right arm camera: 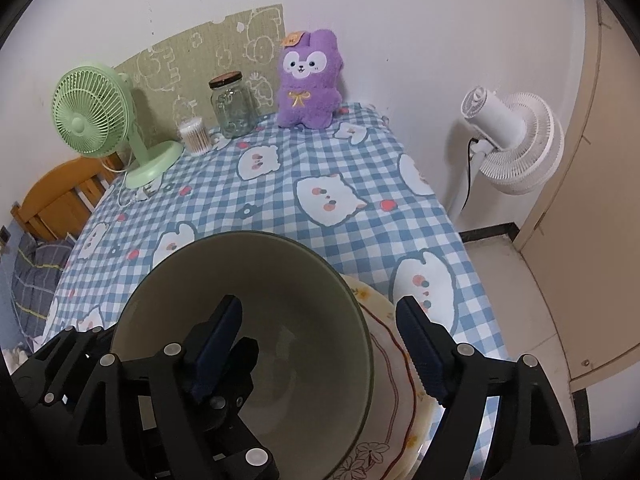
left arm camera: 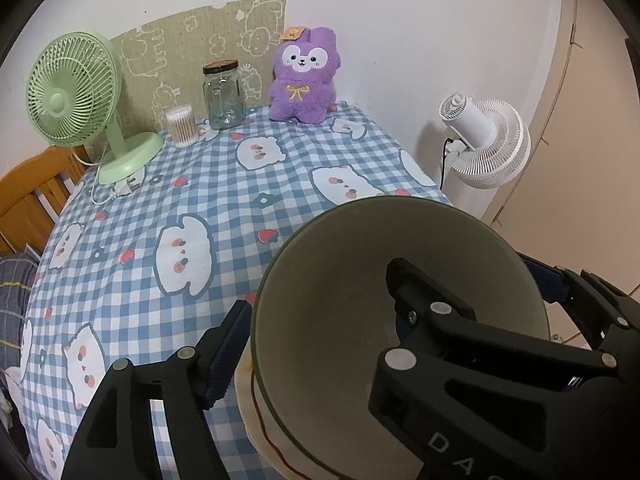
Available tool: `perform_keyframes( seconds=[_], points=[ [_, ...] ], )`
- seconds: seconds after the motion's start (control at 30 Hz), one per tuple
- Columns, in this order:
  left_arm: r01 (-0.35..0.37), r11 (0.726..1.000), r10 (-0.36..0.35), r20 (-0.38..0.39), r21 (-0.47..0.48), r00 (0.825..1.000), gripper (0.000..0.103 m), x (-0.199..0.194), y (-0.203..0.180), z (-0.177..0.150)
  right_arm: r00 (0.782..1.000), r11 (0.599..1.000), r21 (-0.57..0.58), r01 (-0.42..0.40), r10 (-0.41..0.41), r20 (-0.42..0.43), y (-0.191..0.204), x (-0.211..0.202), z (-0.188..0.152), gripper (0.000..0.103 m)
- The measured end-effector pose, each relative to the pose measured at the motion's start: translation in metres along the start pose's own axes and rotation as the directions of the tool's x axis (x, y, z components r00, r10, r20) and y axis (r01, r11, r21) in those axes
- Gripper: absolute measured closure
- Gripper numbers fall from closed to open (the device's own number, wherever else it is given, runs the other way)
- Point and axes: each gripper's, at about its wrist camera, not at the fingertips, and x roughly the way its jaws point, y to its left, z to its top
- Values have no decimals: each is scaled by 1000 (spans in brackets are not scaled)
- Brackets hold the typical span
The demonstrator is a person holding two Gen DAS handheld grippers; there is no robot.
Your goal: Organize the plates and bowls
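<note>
An olive-green bowl [left arm camera: 340, 256] [right arm camera: 280, 276] sits nested in a white bowl with a red line [right arm camera: 394, 380] on a flower-patterned plate [right arm camera: 370, 454], near the table's front edge. My left gripper [left arm camera: 320, 294] is open and straddles the green bowl's left wall, with one finger inside and one outside; a thin gap shows at the outer pad. My right gripper [right arm camera: 318, 306] is open across the right wall, its outer finger standing clear of the rim. Neither gripper presses on the bowl. The white bowl [left arm camera: 256, 412] also shows under the green one in the left wrist view.
On the checked tablecloth [left arm camera: 208, 184], along the back wall, stand a green desk fan [left arm camera: 76, 96], a cotton-swab tub [left arm camera: 182, 126], a glass jar [left arm camera: 223, 96] and a purple plush [left arm camera: 304, 76]. A white floor fan [right arm camera: 512, 140] stands off the right edge, and a wooden chair [right arm camera: 56, 196] on the left.
</note>
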Motion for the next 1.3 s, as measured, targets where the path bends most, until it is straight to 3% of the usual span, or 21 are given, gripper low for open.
perform_keyframes(
  seconds=[0.47,0.77,1.0,1.3],
  points=[
    [-15,1000,16,118,-2,993,22,-35,9,6,992,1000,-23,-21,24,123,10,-35,9,21],
    [-72,997,74,157,-19,985,20,-43,26,8,990,1000,-18,-24,26,136,15,-32,15,21],
    [-74,997,77,135,-27,988,19,-29,33,18,993,1000,-23,2,1,114,18,-16,28,21],
    [-53,998,54,85,-17,995,19,-12,32,22,998,998,-39,49,-48,27,16,6,36,21]
  ],
)
